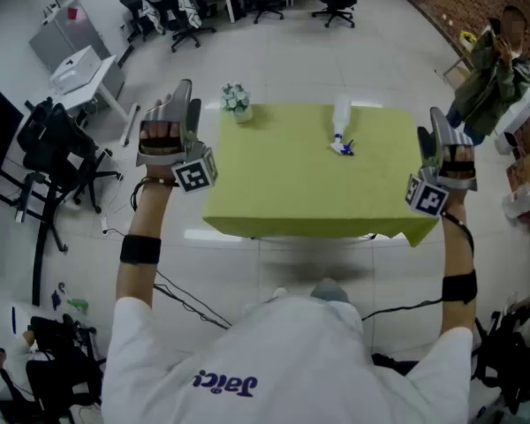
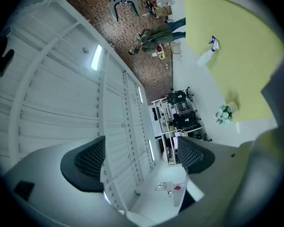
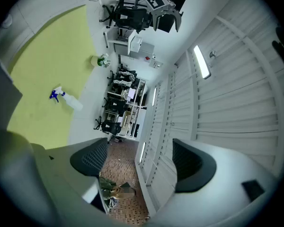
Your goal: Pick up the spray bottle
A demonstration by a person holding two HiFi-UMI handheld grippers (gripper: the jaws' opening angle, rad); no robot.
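**Status.** The left tongs (image 2: 139,159) and the right tongs (image 3: 141,162) both stand wide apart with nothing between them. They are raised at either side of the worktop (image 1: 283,193) and aimed above it. The spray bottle (image 1: 340,122) lies on its side towards the far edge of the worktop, blue trigger end nearest the person, well apart from both tongs.

**Hazards.** A bottle lying on its side can roll — a touch from one pad alone is likely to push it towards the far edge instead of capturing it. A grip on the narrow trigger end may let the body swing down and slip. Pads set too low may catch and drag the cloth (image 1: 397,230). The flower pot (image 1: 236,100) at the far left corner lies off a direct reach.

**Limits of view.** The bottle is small in every view, so fill level and nozzle direction cannot be read. The cloth hides the worktop's surface and legs.
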